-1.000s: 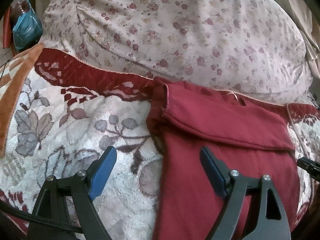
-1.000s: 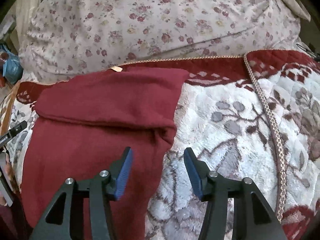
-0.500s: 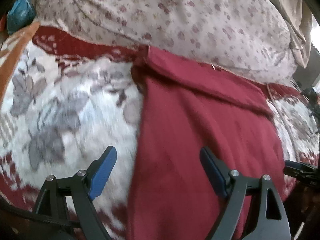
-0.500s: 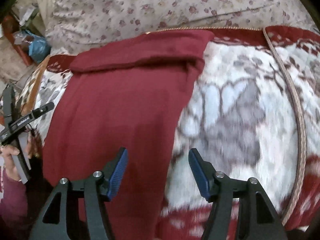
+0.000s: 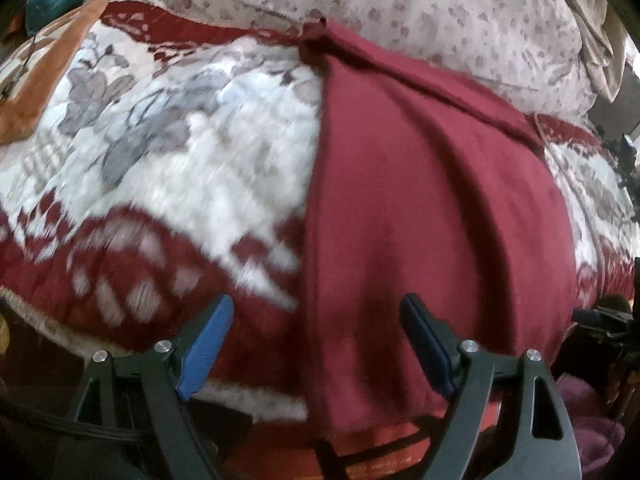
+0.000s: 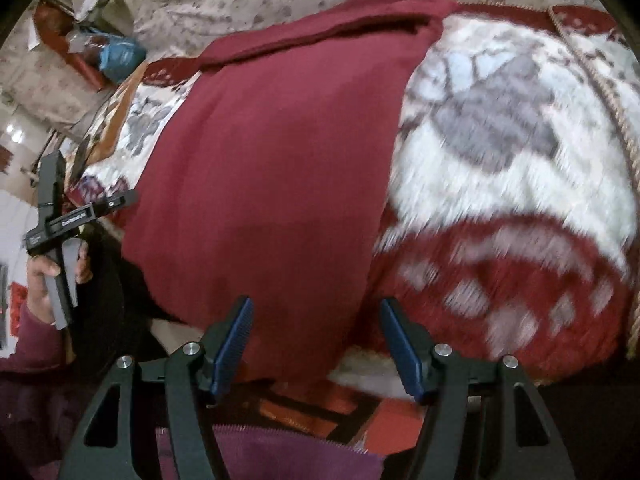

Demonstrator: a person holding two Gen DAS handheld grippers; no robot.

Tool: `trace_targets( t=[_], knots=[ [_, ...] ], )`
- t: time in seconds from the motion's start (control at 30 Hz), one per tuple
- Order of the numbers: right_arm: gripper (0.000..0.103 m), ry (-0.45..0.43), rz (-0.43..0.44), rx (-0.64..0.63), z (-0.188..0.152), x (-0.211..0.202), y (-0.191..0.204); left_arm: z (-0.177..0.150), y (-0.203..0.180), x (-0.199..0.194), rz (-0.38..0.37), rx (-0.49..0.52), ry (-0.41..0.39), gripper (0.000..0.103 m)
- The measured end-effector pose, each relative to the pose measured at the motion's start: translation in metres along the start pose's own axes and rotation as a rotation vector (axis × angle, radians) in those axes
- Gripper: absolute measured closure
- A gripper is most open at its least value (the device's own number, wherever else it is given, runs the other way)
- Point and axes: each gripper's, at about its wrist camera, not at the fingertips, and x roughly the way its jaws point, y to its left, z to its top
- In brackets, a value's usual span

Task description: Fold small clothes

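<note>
A dark red garment (image 5: 432,200) lies flat on the bed, its far end folded over, its near hem hanging over the bed's front edge. It also shows in the right wrist view (image 6: 272,168). My left gripper (image 5: 316,340) is open and empty, above the garment's near left corner. My right gripper (image 6: 314,340) is open and empty, above the garment's near right corner. The left gripper's handle (image 6: 56,232), held in a hand, shows at the left of the right wrist view.
The bed is covered by a fluffy white, grey and red floral blanket (image 5: 180,148). A big floral pillow or quilt (image 5: 400,4) lies behind the garment. A blue bag (image 6: 120,54) and clutter sit beside the bed at far left. A gold cord trim (image 6: 616,120) runs along the blanket's right.
Both grippers have pulled back from the garment's far folded end toward the near edge of the bed. Both stay open and empty. The garment has not moved.
</note>
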Motion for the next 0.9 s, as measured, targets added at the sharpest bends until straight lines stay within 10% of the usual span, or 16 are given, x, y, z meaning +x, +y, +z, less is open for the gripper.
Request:
trace_targets(
  t=[0.43,0.57,0.73,0.8,0.9],
  knots=[
    [0.035,0.092,0.071,0.008,-0.011,0.020,0.002,-0.016,-0.005,0.003,-0.043,0.005,0.065,0.019],
    [0.074,0.083,0.083,-0.040,-0.009,0.017,0.014,-0.014,-0.009,0.000,-0.084,0.013,0.060,0.023],
    [0.073,0.092,0.107,-0.062,-0.005,0.023,0.018,-0.012,-0.013,0.006,-0.067,0.031,0.070,0.024],
    [0.054,0.129,0.136,-0.028,-0.006,0.033,0.013,-0.013,-0.012,0.006,-0.070,0.020,0.065,0.023],
    [0.052,0.167,0.149,-0.030,-0.010,0.044,0.014,-0.013,-0.013,0.006,-0.069,0.026,0.064,0.024]
  ],
)
